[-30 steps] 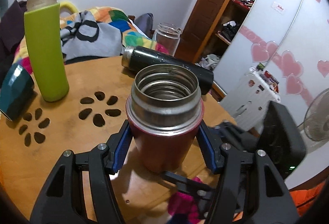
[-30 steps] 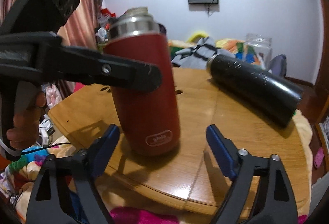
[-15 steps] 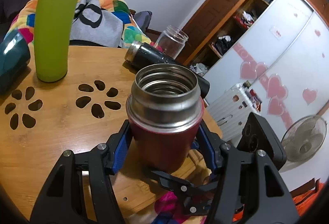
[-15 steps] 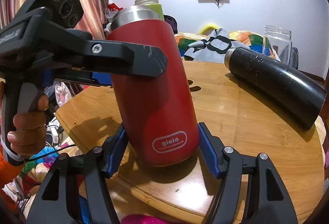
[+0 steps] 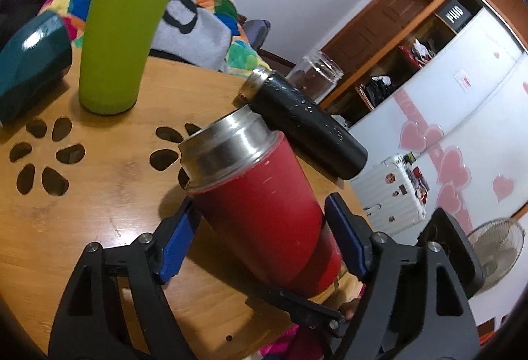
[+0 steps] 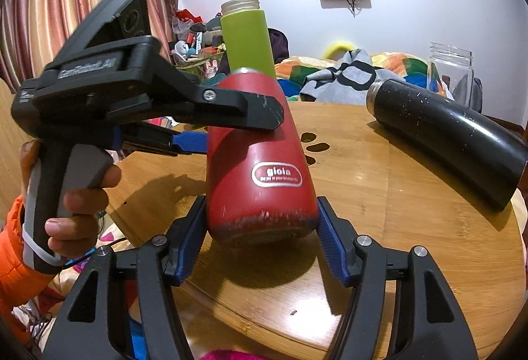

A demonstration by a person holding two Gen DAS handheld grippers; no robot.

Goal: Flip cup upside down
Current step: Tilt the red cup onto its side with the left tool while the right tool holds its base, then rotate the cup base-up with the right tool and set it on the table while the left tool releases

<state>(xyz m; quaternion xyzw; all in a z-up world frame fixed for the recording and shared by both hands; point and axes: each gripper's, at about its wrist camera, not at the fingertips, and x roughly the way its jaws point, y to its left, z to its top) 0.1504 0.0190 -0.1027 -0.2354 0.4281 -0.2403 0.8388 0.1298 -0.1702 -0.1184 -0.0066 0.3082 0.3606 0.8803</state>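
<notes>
The red cup [image 5: 264, 211] with a steel rim is lifted off the round wooden table [image 5: 82, 221] and tilted, its mouth pointing away and to the left. My left gripper [image 5: 260, 244] is shut on its middle. In the right wrist view the cup [image 6: 260, 168] shows its base toward the camera. My right gripper [image 6: 260, 241] is shut on the cup near its base. The left gripper's body [image 6: 109, 96] and the hand holding it show at the left of that view.
A black flask [image 6: 445, 135] lies on its side at the right of the table. A tall green bottle [image 6: 247, 40] stands behind the cup. A dark teal cup [image 5: 29, 63] lies at the far left. A glass jar [image 6: 450, 73] stands beyond the table's edge.
The cup has gone from upright on the table to lifted and tilted forward. My right gripper closed onto its base; the left gripper kept its hold and rotated with it.
</notes>
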